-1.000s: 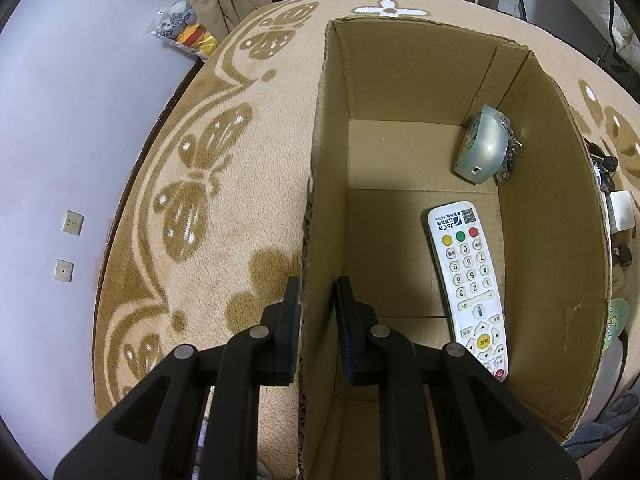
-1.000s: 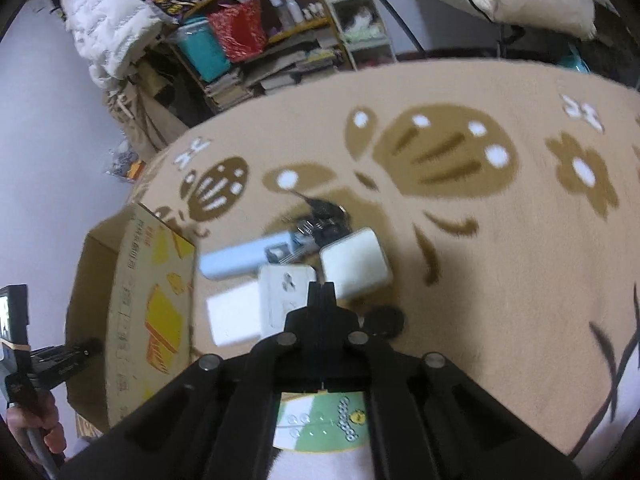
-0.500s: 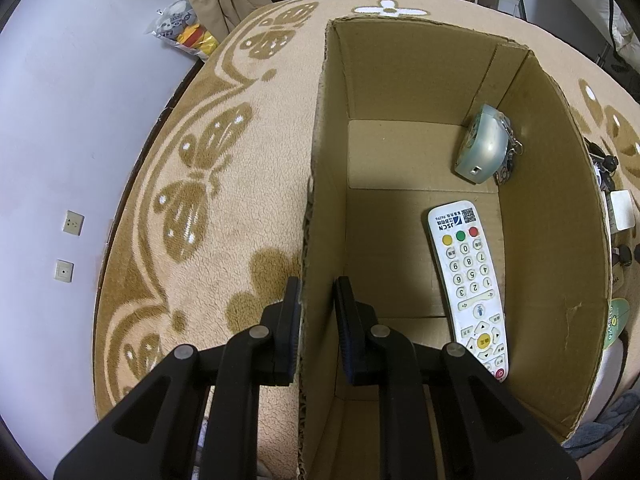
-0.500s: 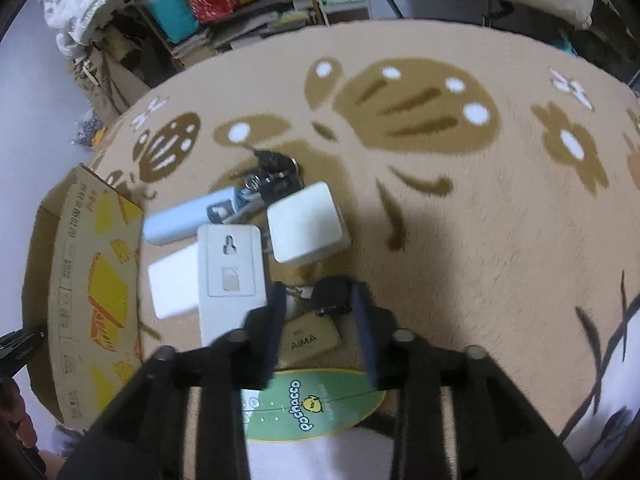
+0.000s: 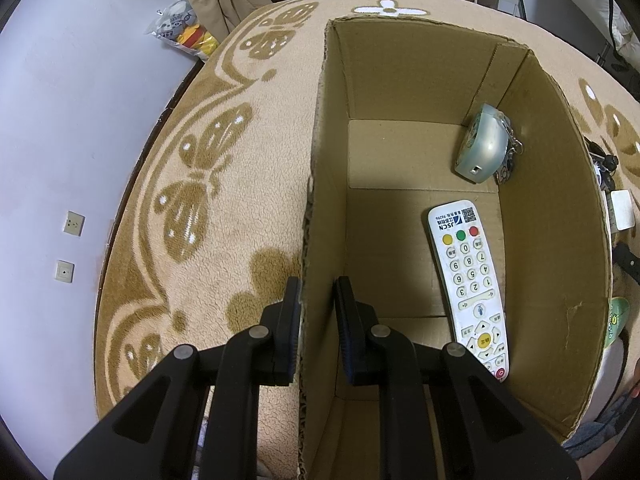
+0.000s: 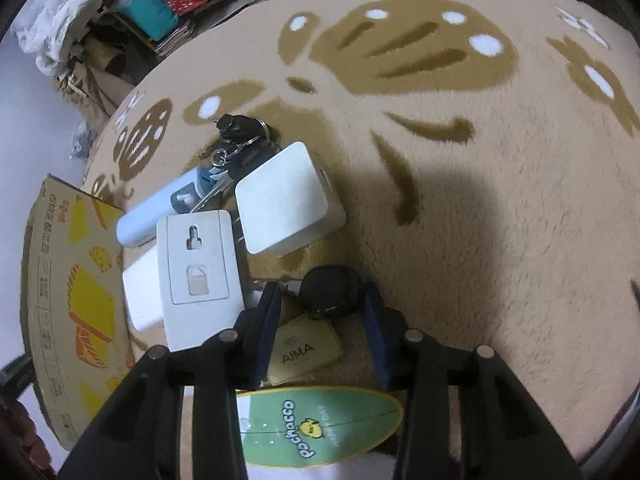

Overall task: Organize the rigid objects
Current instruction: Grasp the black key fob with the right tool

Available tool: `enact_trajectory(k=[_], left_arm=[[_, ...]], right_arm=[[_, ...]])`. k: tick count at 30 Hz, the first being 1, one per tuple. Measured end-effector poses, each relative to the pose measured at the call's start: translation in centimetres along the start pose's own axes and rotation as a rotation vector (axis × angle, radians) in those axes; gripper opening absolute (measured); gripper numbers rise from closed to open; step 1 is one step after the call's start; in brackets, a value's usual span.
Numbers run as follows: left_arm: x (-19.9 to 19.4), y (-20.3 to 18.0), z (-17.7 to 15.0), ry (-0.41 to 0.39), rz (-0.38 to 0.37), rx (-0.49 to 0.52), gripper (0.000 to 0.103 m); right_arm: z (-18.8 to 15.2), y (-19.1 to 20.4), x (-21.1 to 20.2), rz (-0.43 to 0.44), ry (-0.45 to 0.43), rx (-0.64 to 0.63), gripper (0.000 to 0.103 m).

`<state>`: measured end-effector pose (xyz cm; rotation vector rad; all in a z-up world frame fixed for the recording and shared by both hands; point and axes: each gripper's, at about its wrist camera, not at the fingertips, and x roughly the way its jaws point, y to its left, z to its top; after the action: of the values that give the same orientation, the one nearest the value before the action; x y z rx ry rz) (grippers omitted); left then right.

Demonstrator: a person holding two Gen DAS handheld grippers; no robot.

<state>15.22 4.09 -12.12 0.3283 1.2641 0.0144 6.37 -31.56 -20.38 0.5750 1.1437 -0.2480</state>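
- The left gripper (image 5: 317,312) stayed put, its jaws straddling the box (image 5: 316,208) wall, narrowly parted; whether they pinched it I couldn't tell.
- The right gripper (image 6: 320,320) had dropped toward the pile on the rug (image 6: 500,200), and its jaws, shut a second before, now stood wide, empty, either side of a black fob (image 6: 331,289) and a tag (image 6: 304,350).
- A remote (image 5: 468,276) and a grey gadget (image 5: 482,148) already lay in the box.
- That fob looked the next pick; adapters (image 6: 288,200), keys (image 6: 240,132) still waited.

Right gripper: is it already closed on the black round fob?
No. The right gripper is open, its fingers on either side of the black round fob and the AIMA tag on the rug.
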Motion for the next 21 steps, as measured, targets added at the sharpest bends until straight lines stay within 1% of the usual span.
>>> enact_trajectory(k=[1,3,4,5,7,9,10,15,21], left_arm=[[0.0,0.0,0.0,0.000,-0.001,-0.001,0.017],[0.0,0.0,0.0,0.001,-0.005,-0.005,0.017],[0.0,-0.1,0.0,0.001,-0.004,-0.005,0.017],[0.0,-0.1,0.0,0.000,-0.005,-0.004,0.017],[0.1,0.0,0.0,0.000,-0.003,-0.003,0.017],[0.1,0.0,0.0,0.000,-0.003,-0.004,0.017],[0.1,0.0,0.0,0.000,-0.003,-0.003,0.017],[0.1,0.0,0.0,0.000,-0.005,-0.005,0.017],[0.0,0.0,0.0,0.000,-0.002,-0.004,0.017]], right_arm=[[-0.1,0.2,-0.4,-0.004,-0.023,-0.010,0.029],[-0.1,0.3,-0.7,-0.007,-0.042,-0.011,0.029],[0.0,0.4,-1.0,-0.007,-0.058,-0.016,0.027],[0.0,0.7,-1.4,0.005,-0.080,-0.019,0.021],[0.4,1.1,-2.7,0.028,-0.118,-0.022,0.016],[0.6,1.9,-3.5,0.003,-0.148,-0.063,0.016],[0.7,2.1,-3.8,0.003,-0.154,-0.072,0.016],[1.2,3.5,-6.0,0.038,-0.203,-0.092,0.015],[2.1,5.9,-8.6,0.048,-0.265,-0.150,0.015]])
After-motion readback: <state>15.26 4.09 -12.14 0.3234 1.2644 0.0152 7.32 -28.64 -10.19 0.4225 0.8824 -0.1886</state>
